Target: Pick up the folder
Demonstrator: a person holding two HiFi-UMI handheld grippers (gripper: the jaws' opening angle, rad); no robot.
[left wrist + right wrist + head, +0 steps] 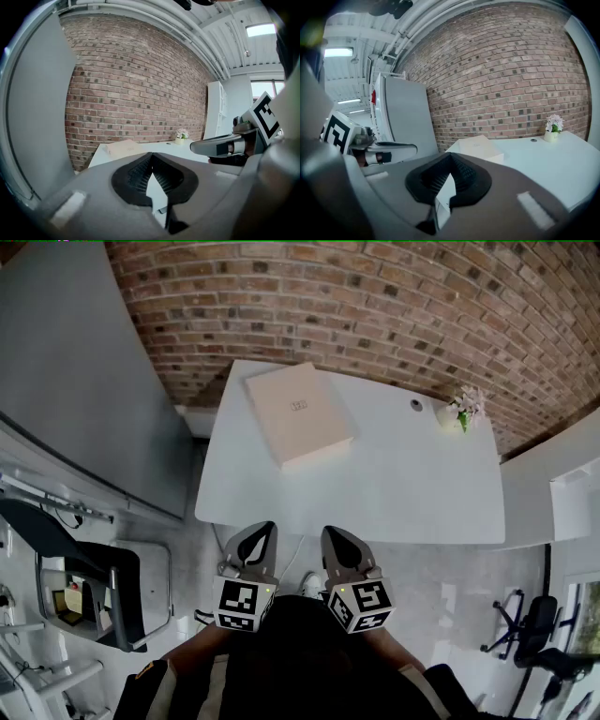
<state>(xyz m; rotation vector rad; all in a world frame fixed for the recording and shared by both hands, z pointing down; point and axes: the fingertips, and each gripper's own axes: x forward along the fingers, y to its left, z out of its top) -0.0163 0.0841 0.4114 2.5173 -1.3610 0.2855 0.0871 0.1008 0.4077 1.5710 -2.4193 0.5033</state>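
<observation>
The folder (298,412) is a flat beige box-like file lying on the far left part of the white table (403,484), near the brick wall. It also shows in the left gripper view as the folder (123,147) and in the right gripper view as the folder (480,147). My left gripper (264,527) hangs shut and empty just before the table's near edge. My right gripper (331,532) sits beside it, also shut with nothing in it. Both are well short of the folder.
A small white pot of flowers (461,411) stands at the table's far right, with a round cable hole (416,404) next to it. A grey partition (66,381) rises on the left. Office chairs (94,596) stand on the floor at left and right.
</observation>
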